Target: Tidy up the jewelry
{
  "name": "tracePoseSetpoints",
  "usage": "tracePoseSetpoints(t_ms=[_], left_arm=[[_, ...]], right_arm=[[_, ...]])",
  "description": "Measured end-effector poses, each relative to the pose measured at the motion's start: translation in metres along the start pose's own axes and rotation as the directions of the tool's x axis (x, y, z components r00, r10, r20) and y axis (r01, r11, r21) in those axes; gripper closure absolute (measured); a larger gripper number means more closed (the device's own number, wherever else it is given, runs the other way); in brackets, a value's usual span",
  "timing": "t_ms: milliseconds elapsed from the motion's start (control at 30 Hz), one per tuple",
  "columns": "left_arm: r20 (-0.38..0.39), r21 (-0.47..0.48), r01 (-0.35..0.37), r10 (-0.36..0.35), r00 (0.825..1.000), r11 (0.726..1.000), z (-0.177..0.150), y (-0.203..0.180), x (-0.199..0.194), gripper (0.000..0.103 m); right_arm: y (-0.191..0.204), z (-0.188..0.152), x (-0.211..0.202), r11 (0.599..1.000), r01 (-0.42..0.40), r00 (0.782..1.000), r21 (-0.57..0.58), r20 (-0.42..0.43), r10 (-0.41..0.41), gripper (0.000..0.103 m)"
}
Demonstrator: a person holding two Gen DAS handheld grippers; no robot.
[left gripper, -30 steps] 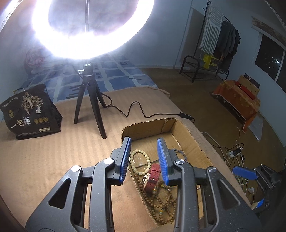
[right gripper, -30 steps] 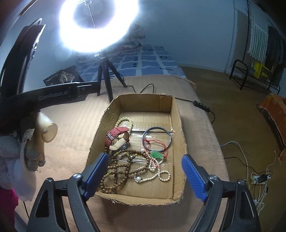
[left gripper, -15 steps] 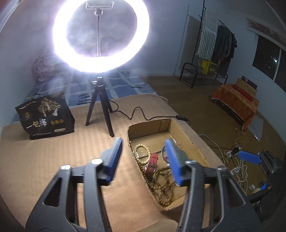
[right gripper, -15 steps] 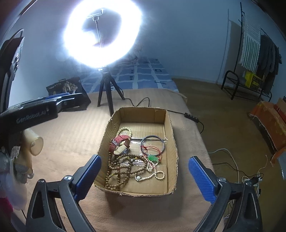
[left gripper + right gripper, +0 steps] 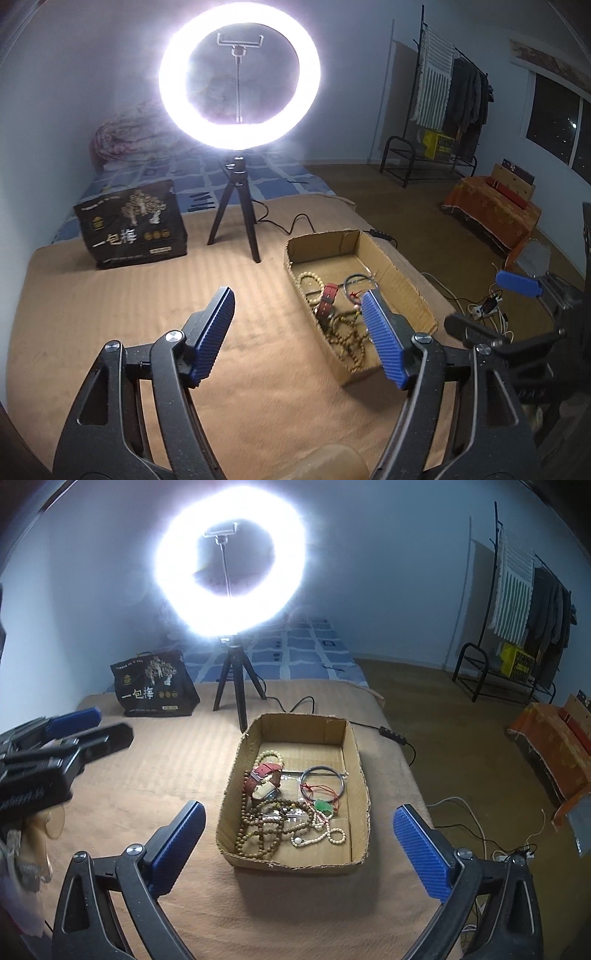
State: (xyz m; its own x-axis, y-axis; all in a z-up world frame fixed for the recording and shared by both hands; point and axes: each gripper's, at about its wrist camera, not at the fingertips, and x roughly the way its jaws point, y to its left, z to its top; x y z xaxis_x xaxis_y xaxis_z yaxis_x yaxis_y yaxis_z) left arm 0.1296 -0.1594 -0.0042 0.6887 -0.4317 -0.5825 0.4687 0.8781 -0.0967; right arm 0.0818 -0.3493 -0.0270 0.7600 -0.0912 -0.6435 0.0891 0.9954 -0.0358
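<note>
Jewelry (image 5: 291, 805) lies heaped in the box (image 5: 354, 760), ahead of and between the fingers of the right claw (image 5: 299, 834), which is spread wide and holds nothing. Left claw (image 5: 299, 332) is likewise released and empty. One second ago its fingers stood close together directly over the watch (image 5: 327, 301) and beads (image 5: 347, 332) inside the box; now it has drawn back and up, and its spread has widened, so the box sits ahead and to its right, partly behind the right finger. Right claw has also backed away over the same interval.

Judgement: both claws have withdrawn with every piece left in the box, consistent with an insertion just completed or a pause before the next pick.

Beyond the box: ring light (image 5: 231, 568) on its tripod, and a black bag (image 5: 155, 688) further left on the bed.
</note>
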Motion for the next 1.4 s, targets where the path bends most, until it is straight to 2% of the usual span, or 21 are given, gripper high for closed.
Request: tracePoseSetpoints(t_ms=[233,500,567,800,1400], left_arm=[[0.043,0.019,-0.042,0.041,0.998,0.999,-0.013,-0.002,-0.038,0.019],[0.067,0.022,-0.074,0.073,0.995,0.997,-0.029,-0.003,-0.069,0.01],[0.068,0.017,-0.08,0.078,0.995,0.997,-0.033,-0.003,-0.073,0.003],[0.05,-0.001,-0.102,0.102,0.994,0.995,-0.05,-0.003,-0.082,0.003],[0.052,-0.008,-0.137,0.137,0.989,0.991,-0.056,-0.004,-0.087,0.001]], right_arm=[[0.009,-0.006,-0.02,1.0,-0.009,0.999,0.023,0.046,0.008,0.0],[0.018,-0.014,-0.028,1.0,-0.003,0.998,-0.011,0.059,0.004,0.0],[0.019,-0.016,-0.027,1.0,0.001,0.999,-0.021,0.05,0.0,0.0],[0.019,-0.021,-0.03,1.0,0.008,0.999,-0.028,0.049,-0.007,0.0],[0.009,-0.02,-0.03,0.999,0.02,0.998,0.033,0.064,-0.022,0.0]])
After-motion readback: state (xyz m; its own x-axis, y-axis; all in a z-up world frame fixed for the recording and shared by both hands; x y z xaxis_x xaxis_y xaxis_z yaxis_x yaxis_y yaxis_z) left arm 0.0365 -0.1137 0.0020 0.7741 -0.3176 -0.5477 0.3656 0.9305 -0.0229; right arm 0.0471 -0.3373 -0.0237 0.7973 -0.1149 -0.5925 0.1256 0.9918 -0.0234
